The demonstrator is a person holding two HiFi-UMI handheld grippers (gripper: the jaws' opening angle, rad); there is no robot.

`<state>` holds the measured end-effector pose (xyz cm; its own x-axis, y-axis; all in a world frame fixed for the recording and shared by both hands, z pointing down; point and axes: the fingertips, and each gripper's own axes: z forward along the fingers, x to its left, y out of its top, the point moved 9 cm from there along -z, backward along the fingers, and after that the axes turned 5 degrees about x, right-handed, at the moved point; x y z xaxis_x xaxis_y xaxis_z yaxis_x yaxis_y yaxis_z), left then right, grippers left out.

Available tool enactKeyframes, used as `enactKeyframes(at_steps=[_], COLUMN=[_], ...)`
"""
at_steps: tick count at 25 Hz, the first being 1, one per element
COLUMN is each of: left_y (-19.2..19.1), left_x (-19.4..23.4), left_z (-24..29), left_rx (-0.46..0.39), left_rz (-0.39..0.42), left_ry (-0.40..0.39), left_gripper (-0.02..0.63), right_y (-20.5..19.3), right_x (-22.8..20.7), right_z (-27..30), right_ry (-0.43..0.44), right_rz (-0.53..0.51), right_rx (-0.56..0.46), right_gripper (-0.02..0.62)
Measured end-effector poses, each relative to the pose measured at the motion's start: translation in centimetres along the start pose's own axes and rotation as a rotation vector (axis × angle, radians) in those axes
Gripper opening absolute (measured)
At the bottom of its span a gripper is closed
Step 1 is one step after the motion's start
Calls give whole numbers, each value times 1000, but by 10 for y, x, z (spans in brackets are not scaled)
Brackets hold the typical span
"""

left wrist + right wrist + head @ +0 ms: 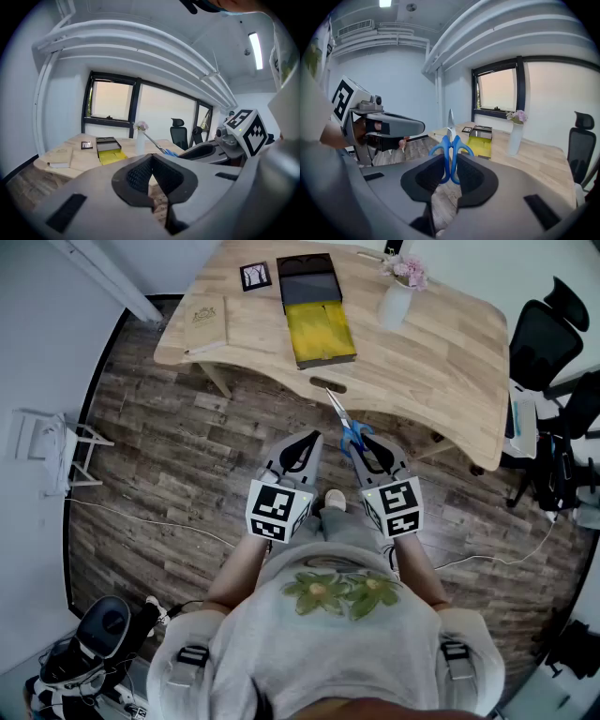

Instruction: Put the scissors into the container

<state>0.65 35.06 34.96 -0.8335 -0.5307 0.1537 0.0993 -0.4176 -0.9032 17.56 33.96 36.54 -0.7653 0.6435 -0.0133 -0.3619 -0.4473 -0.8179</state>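
The scissors [451, 149] handles are half buried inside the right tool [450, 164], lower loops out of sight. Over on the table [441, 362], the small framed card [255, 276] is too tiny to read. The office chair [544, 334] runs off the right edge.

Bright, even window [499, 89] daylight at two o'clock, ceiling lamp [256, 44], black fisheye corners, soft edges.

Closed blue-handled scissors [450, 149], yellow container [321, 332] on table [441, 367]
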Motion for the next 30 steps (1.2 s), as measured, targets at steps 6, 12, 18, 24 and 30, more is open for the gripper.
enactKeyframes(at_steps=[6,12,18,24,30], left_y=[3,14,16,3,6], left_x=[-12,-30,-54,-56,-41], left_z=[12,26,37,40,47], left_rx=[21,-12,-30,-15,-16], left_rz=[11,21,1,-29,-48], left_ry=[6,17,46,75,102], left_gripper=[8,8,8,8,8], right_y=[-4,-2,-11,-22,-18], right_x=[-15,-31,-53,-59,-69], right_z=[-10,-24,-31,-27,-13], right_ry=[1,14,36,84,95], right_rz=[-1,-28,-61,-68,-70], right_rx=[-24,-68,-73,-45,-38], right_gripper=[81,81,81,81,81])
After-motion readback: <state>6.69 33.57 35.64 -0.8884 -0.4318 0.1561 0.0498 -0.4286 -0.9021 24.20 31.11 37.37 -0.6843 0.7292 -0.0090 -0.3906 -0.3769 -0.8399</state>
